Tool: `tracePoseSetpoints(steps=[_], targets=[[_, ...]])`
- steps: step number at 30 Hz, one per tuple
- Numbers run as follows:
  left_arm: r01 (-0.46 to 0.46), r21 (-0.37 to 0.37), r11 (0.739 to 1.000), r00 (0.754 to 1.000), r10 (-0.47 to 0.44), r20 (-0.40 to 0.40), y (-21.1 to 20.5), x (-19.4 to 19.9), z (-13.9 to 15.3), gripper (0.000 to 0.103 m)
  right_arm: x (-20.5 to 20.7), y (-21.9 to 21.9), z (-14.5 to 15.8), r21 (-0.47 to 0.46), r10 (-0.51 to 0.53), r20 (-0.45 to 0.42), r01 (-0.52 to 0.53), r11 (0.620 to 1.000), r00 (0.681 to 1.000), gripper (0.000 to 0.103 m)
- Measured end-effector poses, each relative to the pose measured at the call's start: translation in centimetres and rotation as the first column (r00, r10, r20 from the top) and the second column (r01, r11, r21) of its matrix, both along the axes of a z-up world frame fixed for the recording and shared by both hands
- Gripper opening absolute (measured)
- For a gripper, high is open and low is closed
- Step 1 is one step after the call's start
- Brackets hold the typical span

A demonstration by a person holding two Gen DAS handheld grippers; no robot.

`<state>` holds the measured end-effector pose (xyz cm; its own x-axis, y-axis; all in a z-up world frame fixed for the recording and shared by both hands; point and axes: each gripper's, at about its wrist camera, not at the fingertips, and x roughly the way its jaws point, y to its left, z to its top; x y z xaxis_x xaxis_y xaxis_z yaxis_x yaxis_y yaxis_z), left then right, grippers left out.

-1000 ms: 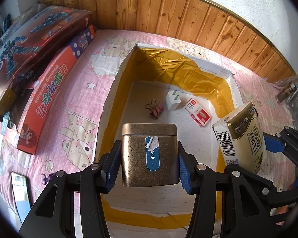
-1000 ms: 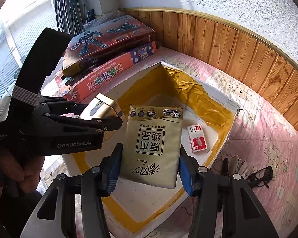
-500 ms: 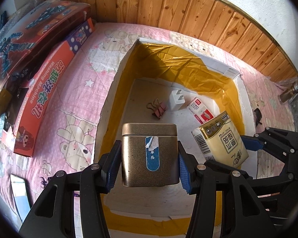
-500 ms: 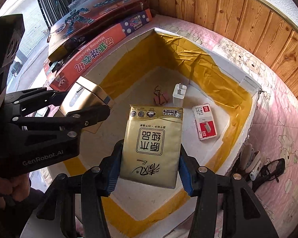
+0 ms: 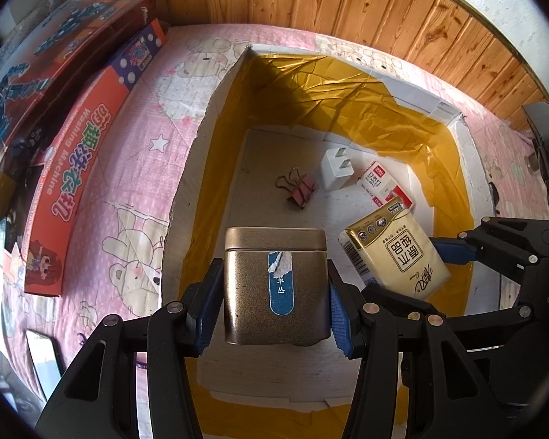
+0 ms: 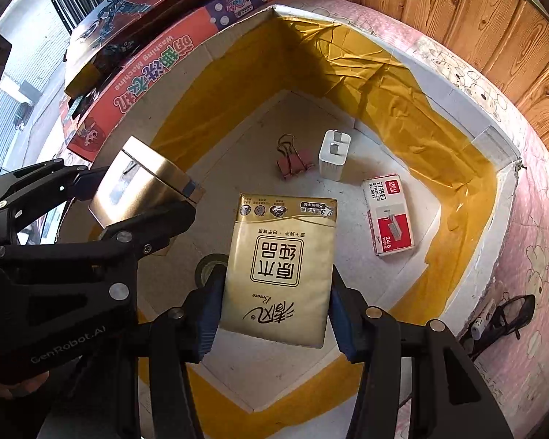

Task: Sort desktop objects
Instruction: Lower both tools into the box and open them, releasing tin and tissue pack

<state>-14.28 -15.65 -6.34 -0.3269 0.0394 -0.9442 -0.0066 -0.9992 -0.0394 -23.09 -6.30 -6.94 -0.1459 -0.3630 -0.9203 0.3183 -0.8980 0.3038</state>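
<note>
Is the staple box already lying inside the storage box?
Yes, the staple box lies flat on the storage box floor beside the white charger.

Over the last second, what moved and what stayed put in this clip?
Both grippers moved forward and down over the open box. The right gripper, holding the tissue pack, dropped from the rim toward the floor. The left gripper kept the gold tin. Nothing was released. The binder clip, charger plug and staples box stayed put.
</note>
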Motion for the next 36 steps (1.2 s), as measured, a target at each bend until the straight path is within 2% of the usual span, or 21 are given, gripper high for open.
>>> tracePoseSetpoints(steps=[9, 17, 24, 31, 36], targets=[[0.009, -0.039, 0.999, 0.999, -0.007, 0.046, 0.2, -0.9, -1.1, 0.054, -1.0, -1.1, -1.4, 0.082, 0.05, 0.041, -0.054, 0.995, 0.998, 0.054], [0.01, -0.061, 0.998, 0.998, -0.006, 0.064, 0.4, -1.6, -1.5, 0.054, -2.0, -1.2, -2.4, 0.11, 0.049, 0.075, -0.057, 0.992, 0.996, 0.054], [0.016, -0.059, 0.998, 0.996, -0.011, 0.084, 0.4, -1.9, -2.0, 0.054, -2.1, -1.9, -2.8, 0.122, 0.067, 0.088, -0.078, 0.989, 0.994, 0.054], [-0.006, -0.014, 1.0, 0.997, 0.007, 0.08, -0.2, -2.0, -1.7, 0.054, -2.0, -2.2, -3.0, 0.134, 0.075, 0.085, -0.086, 0.987, 0.994, 0.054], [-0.005, -0.021, 1.0, 0.997, 0.007, 0.082, -0.1, -1.9, -1.5, 0.055, -2.1, -1.8, -2.5, 0.133, 0.06, 0.084, -0.071, 0.988, 0.995, 0.054]])
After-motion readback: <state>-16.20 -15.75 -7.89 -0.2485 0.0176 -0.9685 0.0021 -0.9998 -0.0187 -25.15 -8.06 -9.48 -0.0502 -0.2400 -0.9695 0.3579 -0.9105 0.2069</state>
